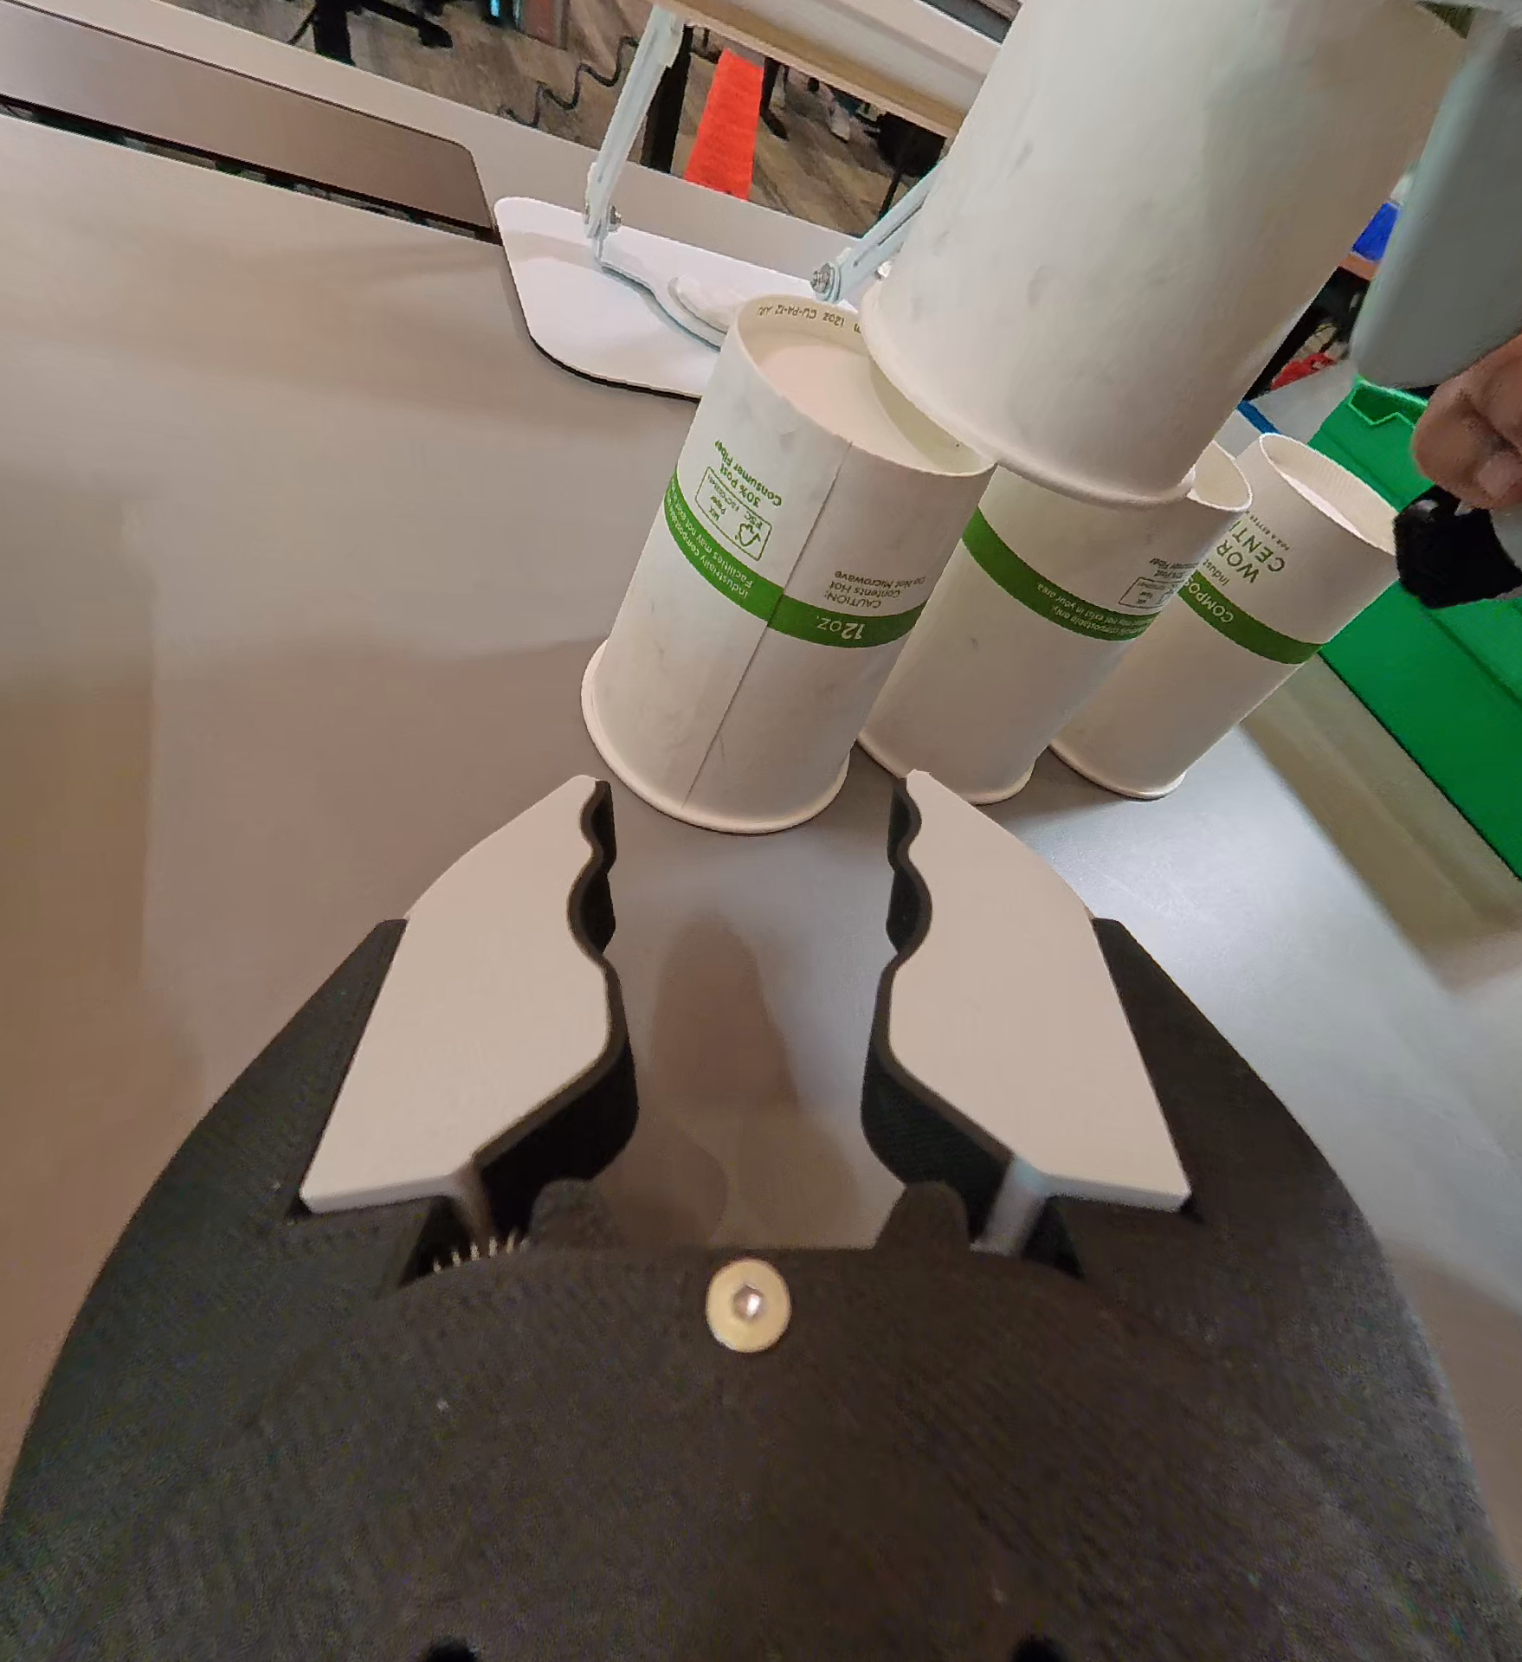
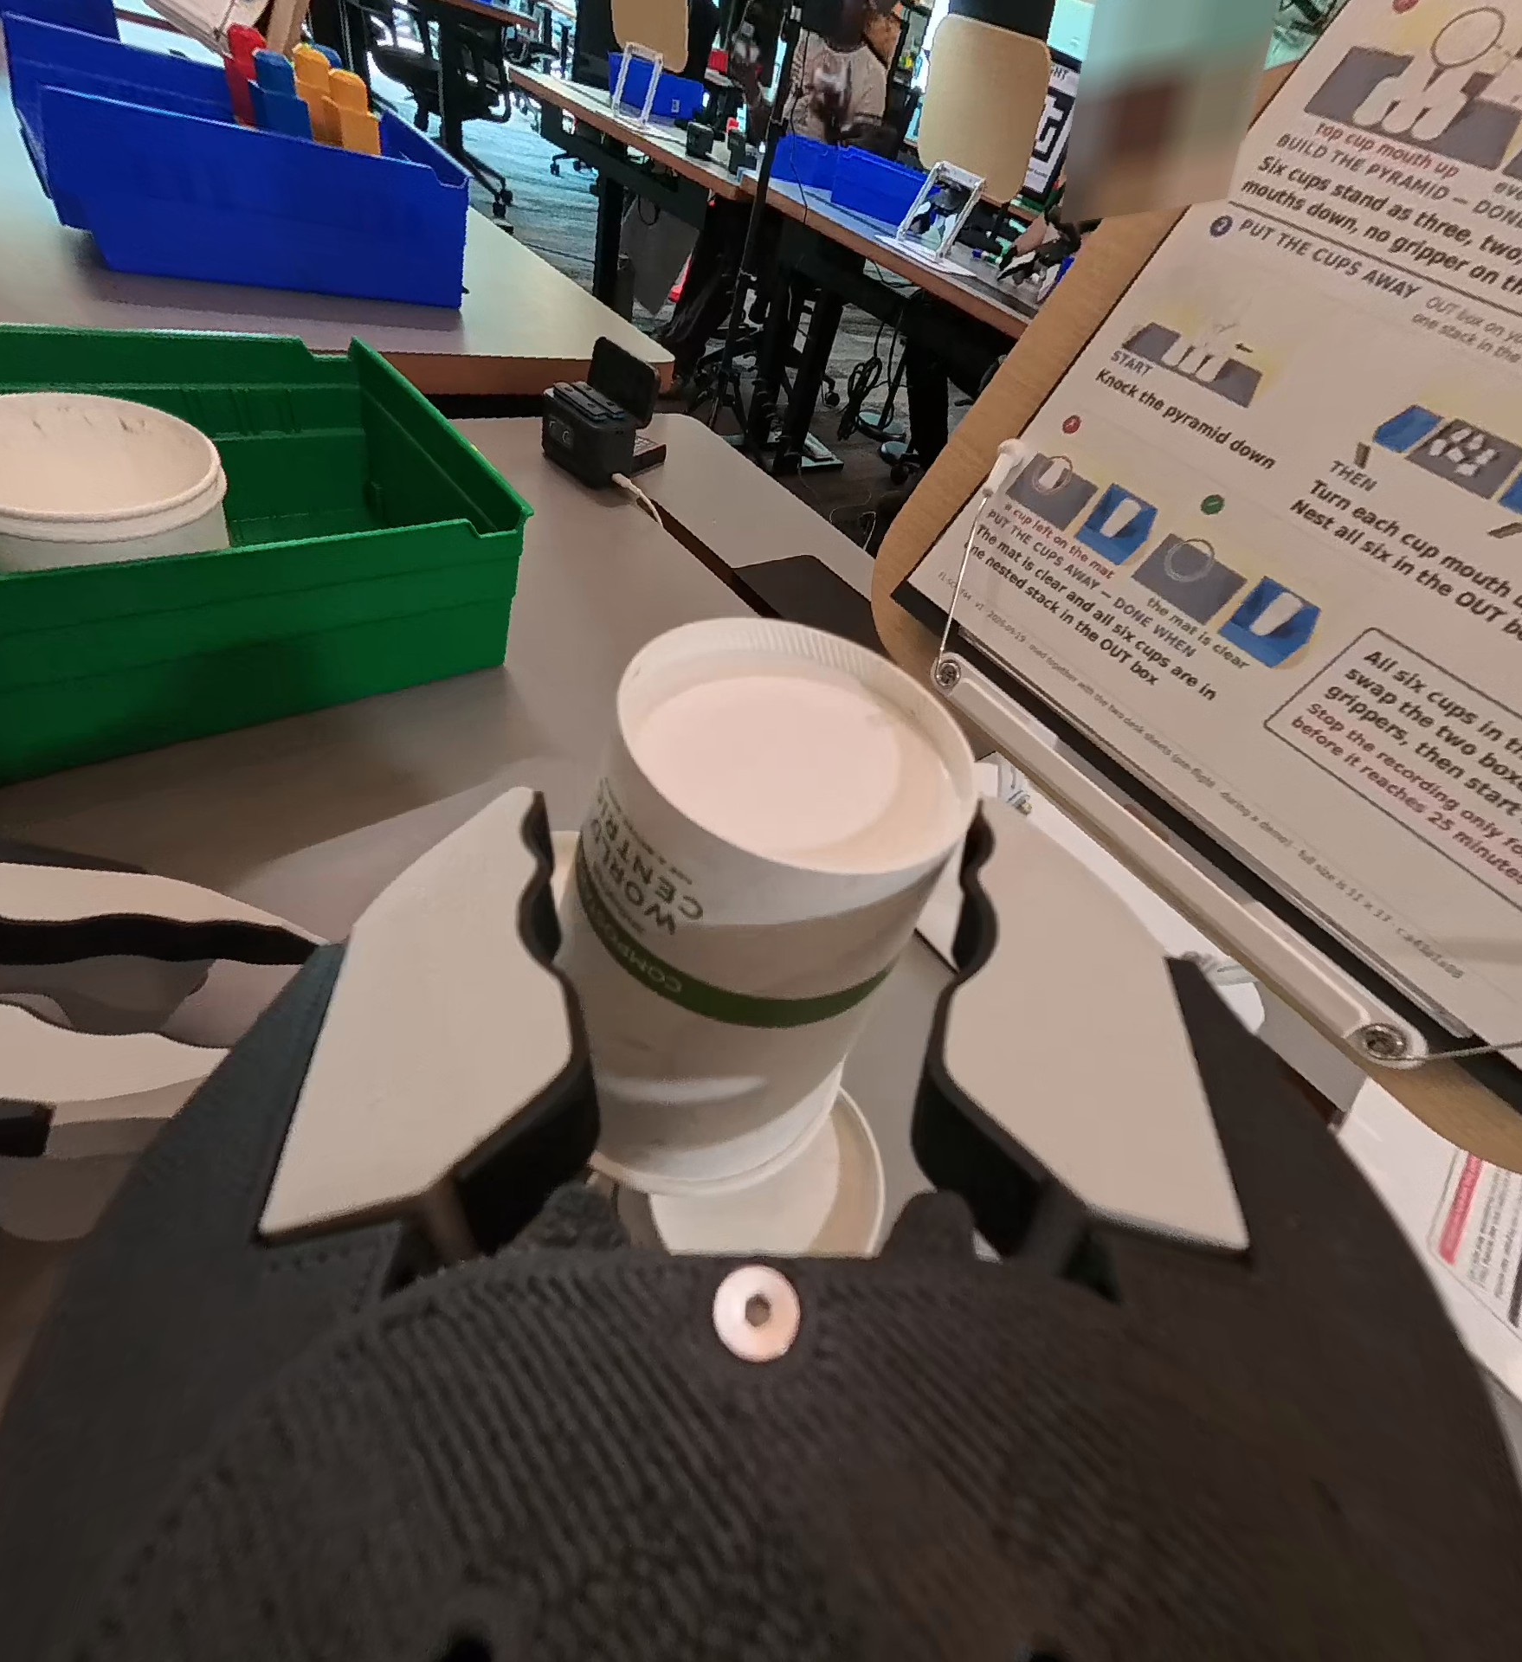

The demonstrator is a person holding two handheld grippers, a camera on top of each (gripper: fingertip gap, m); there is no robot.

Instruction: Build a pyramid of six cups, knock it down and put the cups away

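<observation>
Three white paper cups with green bands stand mouth down in a row on the grey table: left [image 1: 739, 612], middle [image 1: 1009, 647], right [image 1: 1207, 647]. My left gripper [image 1: 753, 796] is open and empty, low over the table just in front of the left cup. My right gripper [image 2: 753, 814] is shut on a fourth cup [image 2: 757, 899], mouth down. In the left wrist view this cup [image 1: 1099, 225] hangs tilted, with its rim at the bases of the left and middle cups. A cup base [image 2: 838, 1196] shows below it.
A green bin [image 2: 245, 576] to the right of the row holds one mouth-up cup [image 2: 83, 486]. An instruction board [image 2: 1279, 540] leans on a white stand [image 1: 613, 297] behind the cups. Blue bins [image 2: 245, 207] and a black device [image 2: 600, 423] lie farther off. A hand [image 1: 1513, 432] grips the right gripper.
</observation>
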